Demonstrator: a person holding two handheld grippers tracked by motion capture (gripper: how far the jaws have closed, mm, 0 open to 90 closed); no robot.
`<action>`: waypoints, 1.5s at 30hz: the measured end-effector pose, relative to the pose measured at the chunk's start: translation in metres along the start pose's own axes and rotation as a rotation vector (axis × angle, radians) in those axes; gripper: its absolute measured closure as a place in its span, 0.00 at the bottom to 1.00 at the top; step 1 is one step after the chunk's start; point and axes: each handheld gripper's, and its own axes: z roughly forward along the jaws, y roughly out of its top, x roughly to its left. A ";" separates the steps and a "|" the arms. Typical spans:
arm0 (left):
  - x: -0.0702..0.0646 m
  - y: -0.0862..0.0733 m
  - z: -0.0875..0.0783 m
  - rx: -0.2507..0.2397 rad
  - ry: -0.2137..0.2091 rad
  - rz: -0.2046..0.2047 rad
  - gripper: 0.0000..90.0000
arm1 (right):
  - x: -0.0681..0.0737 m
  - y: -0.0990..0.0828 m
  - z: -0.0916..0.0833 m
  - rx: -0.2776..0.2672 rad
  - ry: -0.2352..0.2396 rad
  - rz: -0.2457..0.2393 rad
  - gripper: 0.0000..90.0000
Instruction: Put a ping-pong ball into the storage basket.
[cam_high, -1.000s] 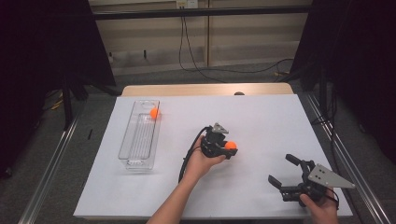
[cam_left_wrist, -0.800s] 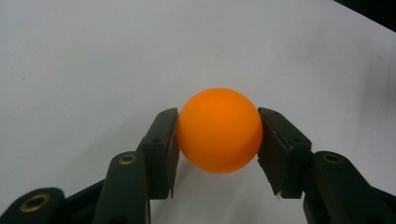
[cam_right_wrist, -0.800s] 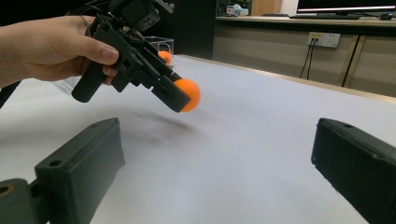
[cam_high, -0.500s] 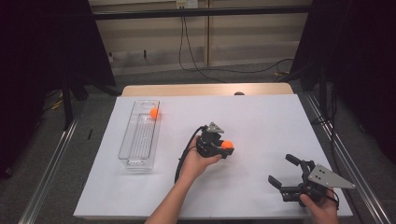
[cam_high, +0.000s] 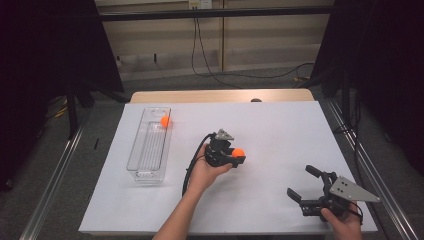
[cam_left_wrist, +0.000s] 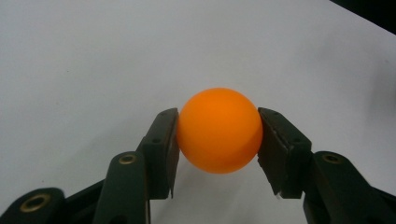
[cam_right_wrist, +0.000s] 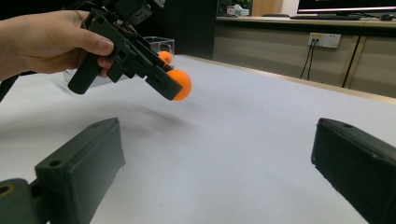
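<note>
the counter (cam_high: 280, 130) is covered by a white sheet, and little else is seen on it. a clear plastic bin (cam_high: 149, 145) is set near its left side in the high view, well apart from both grippers, with bare white surface between them. cables are seen on the floor beyond the far edge of the counter. nothing is seen standing between the held ball and the bin.

one orange ball, the ball in the bin (cam_high: 165, 121), is seen at the far end of the clear bin; whether it rests on the bottom or against the wall cannot be told for sure through the clear plastic. the rest of the bin appears empty.

the left gripper (cam_high: 235, 156) is held in a hand near the middle of the counter, and its jaws are clenched on the held orange ball (cam_left_wrist: 219, 130), one pad pressed on each side of it. in the right gripper view this ball (cam_right_wrist: 179, 85) is seen raised above the white surface, with a faint shadow under it.

the right gripper (cam_high: 306, 183) is kept at the near right corner, its jaws spread wide with nothing between them.
</note>
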 end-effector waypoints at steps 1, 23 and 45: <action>0.000 0.000 0.000 0.001 0.001 0.001 0.57 | 0.000 0.000 0.000 0.000 0.000 -0.001 0.02; 0.007 -0.001 -0.014 -0.009 0.028 -0.007 0.57 | 0.000 0.000 0.000 0.000 0.001 -0.002 0.02; 0.016 -0.003 -0.030 -0.024 0.056 -0.028 0.57 | 0.000 0.000 0.001 0.005 -0.005 -0.007 0.02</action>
